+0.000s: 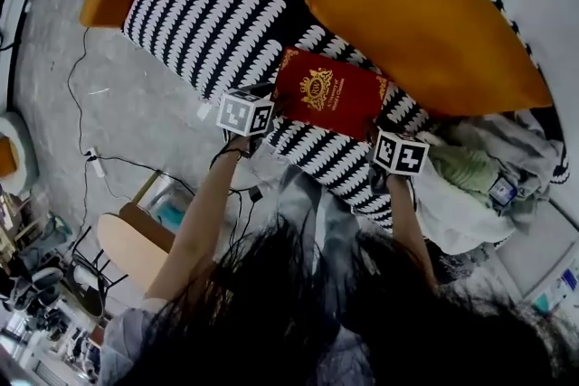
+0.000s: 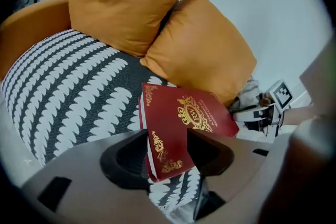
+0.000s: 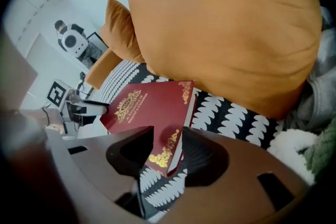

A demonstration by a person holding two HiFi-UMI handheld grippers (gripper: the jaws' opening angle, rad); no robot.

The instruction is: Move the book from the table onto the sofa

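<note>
Left gripper (image 1: 274,108) and right gripper (image 1: 376,135) each pinch a corner of the book (image 1: 330,93), so we hold it steady over the sofa (image 1: 194,14) seat.

Red book (image 1: 327,92) over patterned sofa seat (image 1: 204,18); left gripper (image 1: 271,107) at its left edge, right gripper (image 1: 377,134) at right; orange cushions (image 1: 425,14) behind it

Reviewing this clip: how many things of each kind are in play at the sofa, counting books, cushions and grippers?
Red book: 1
Orange cushions: 2
Grippers: 2, left gripper and right gripper, each shut on a corner of the book
Total: 5
</note>
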